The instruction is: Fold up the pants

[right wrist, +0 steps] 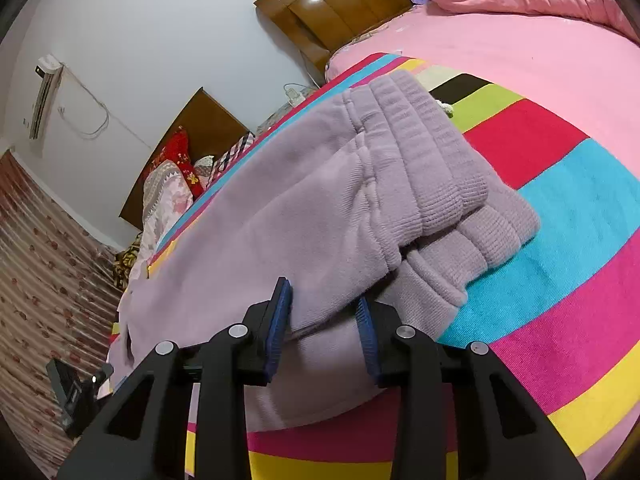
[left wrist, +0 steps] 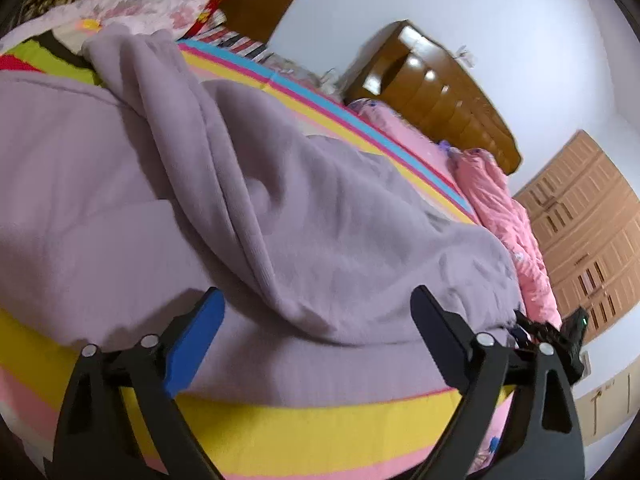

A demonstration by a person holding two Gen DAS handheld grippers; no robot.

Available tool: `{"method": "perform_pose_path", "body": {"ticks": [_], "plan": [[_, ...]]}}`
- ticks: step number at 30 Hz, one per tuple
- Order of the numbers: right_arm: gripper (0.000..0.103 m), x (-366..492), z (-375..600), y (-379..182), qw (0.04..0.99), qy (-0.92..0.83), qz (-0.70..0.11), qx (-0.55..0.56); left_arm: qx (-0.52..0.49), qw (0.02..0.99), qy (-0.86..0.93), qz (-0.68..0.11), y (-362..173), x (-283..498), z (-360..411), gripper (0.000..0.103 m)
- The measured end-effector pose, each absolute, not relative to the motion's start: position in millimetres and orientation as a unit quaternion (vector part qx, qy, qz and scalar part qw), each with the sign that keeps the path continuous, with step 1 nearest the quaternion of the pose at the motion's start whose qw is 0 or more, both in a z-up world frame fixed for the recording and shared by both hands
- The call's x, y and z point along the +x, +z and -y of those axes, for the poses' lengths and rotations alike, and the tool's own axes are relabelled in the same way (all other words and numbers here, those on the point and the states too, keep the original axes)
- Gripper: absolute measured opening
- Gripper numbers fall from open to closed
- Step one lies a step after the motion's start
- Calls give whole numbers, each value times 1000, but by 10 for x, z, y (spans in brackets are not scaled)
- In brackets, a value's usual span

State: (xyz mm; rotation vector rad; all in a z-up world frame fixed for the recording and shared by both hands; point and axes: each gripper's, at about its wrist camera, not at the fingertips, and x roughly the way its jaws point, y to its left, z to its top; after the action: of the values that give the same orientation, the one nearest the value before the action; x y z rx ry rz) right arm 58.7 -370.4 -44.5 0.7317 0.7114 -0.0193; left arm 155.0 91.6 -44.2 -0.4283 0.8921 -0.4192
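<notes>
Left wrist: pants (left wrist: 280,220) legs cropped

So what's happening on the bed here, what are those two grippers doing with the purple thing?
A person is folding lilac fleece pants on a striped blanket, with a hand-held gripper in each hand. The right gripper has closed partway around a fold of the fabric near the ribbed cuffs; whether its pads press the cloth yet is unclear. The left gripper is open, its fingers straddling a raised ridge of the pants without pinching it.
</notes>
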Motion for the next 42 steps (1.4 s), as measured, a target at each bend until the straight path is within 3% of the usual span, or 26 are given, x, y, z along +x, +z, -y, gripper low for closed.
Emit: {"method": "perform_pose_path", "body": {"ticks": [2, 4, 5, 6, 10, 16, 19, 24, 32, 37, 42], "plan": [[33, 588, 3696, -451, 873, -8, -339, 350, -201, 857, -188, -435, -473, 1633, -906, 80], [33, 555, 3679, -453, 874, -7, -338, 349, -182, 861, -162, -446, -447, 1724, -871, 57], [32, 553, 3676, -450, 874, -8, -338, 348, -178, 861, -153, -451, -444, 1762, -865, 25], [30, 548, 3672, -443, 875, -10, -339, 346, -180, 860, -143, -455, -438, 1789, -885, 5], [17, 608, 3687, -355, 875, -10, -345, 341, -229, 859, -185, -419, -202, 1867, -1063, 4], [14, 578, 3839, 228, 897, 32, -284, 337, -212, 901, -228, -302, 549, 1425, -1161, 4], [13, 395, 3878, 262, 901, 41, -281, 327, -192, 899, -229, -319, 372, 1178, -1176, 5], [11, 340, 3876, -416, 869, 6, -369, 329, -158, 877, -192, -411, -423, 1188, -1044, 5], [11, 275, 3863, -250, 878, 33, -338, 337, -149, 898, -191, -366, -155, 1099, -1098, 5], [9, 285, 3933, -556, 861, 19, -358, 359, -131, 883, -175, -416, -434, 1188, -1030, 5], [9, 295, 3904, -414, 867, 13, -357, 348, -138, 884, -180, -409, -428, 1174, -1041, 5]]}}
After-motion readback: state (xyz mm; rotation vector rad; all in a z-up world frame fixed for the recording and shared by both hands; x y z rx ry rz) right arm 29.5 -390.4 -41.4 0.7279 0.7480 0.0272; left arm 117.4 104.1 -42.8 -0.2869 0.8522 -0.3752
